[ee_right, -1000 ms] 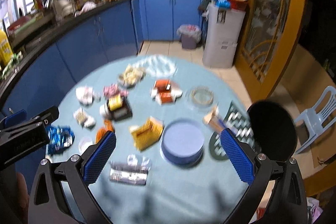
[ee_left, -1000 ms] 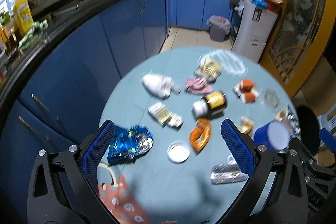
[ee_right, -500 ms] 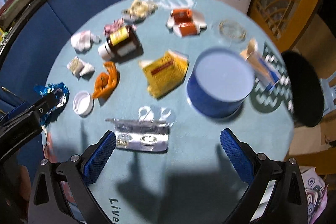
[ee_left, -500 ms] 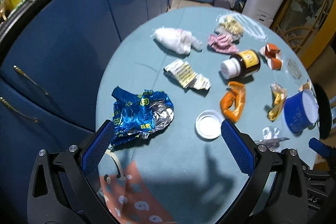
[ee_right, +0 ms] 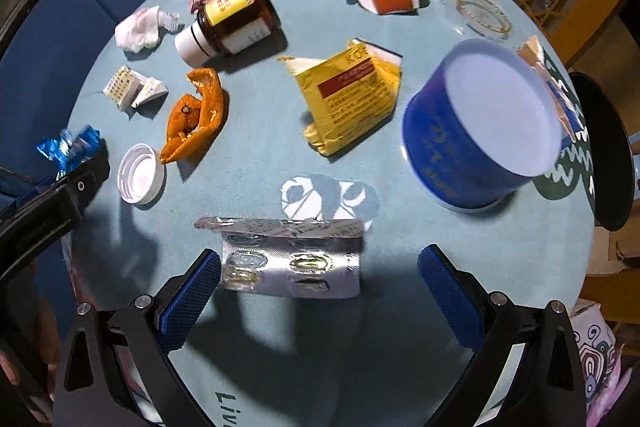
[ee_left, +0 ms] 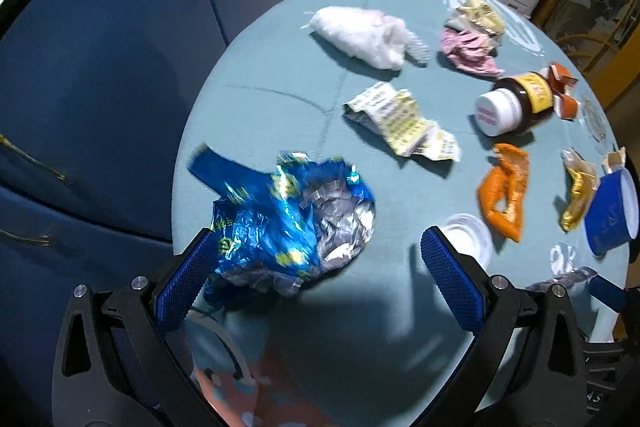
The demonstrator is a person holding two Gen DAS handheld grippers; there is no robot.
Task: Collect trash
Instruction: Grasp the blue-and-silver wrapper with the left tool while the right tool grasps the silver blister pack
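both grippers, left gripper (ee_left: 312,279) and right gripper (ee_right: 318,289), were spread wide; blue wrapper (ee_left: 288,223) at 10 o'clock, blister pack (ee_right: 290,259) at 11.

Bare cloth of the round table (ee_right: 256,163) lies between the spread fingers of the right gripper (ee_right: 320,287), except at 10 o'clock, where the foil blister pack (ee_right: 292,259) sits. Toward 1 o'clock the blue tub (ee_right: 476,131) blocks the way. At 12 o'clock lies the yellow packet (ee_right: 352,99); at 10 o'clock, the white lid (ee_right: 141,174) and orange peel (ee_right: 196,115).
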